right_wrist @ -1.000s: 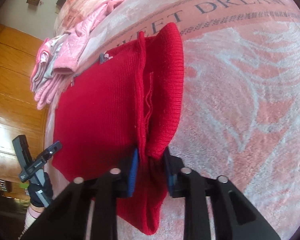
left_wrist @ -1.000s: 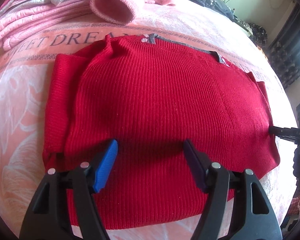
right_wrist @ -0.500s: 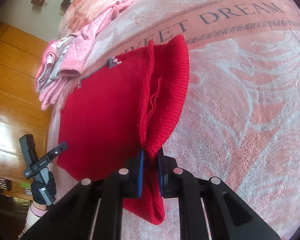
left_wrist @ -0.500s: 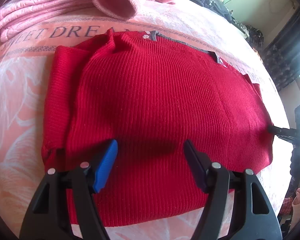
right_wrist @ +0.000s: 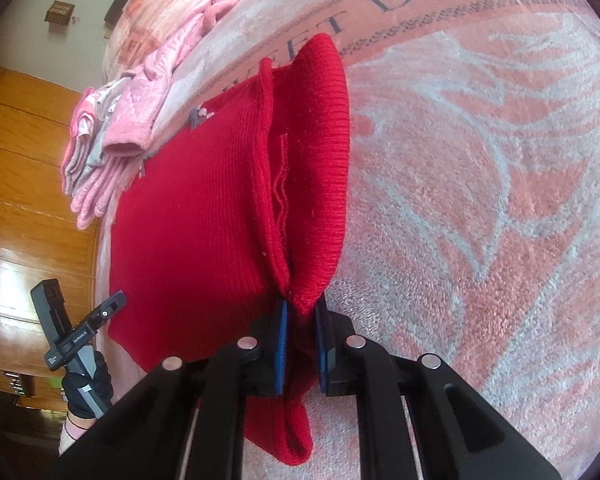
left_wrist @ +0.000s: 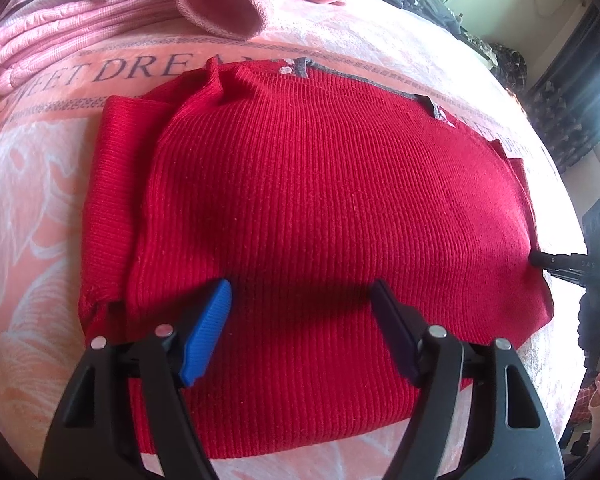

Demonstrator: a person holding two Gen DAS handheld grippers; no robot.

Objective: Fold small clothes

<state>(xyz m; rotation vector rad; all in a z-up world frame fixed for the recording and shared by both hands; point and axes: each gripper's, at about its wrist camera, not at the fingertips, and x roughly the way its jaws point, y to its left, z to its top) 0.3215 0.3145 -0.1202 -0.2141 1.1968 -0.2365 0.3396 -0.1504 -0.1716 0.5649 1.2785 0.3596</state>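
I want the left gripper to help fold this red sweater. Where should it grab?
Probably the left edge of the red sweater, at the folded-in strip, approached low from the left. The left gripper hovers open; the right gripper already pinches the opposite edge.

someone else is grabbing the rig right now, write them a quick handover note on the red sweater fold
Left gripper: open, hovering over the near half of the red sweater, holding nothing.
Right gripper: shut on the sweater's side edge, bunched layers pinched between the pads.
Sweater lies on the pink SWEET DREAM blanket, collar away from the left gripper, one sleeve already folded in.
Pile of pink clothes sits beyond it.
Left: carry the pinched edge over, finish the fold, and stack it.
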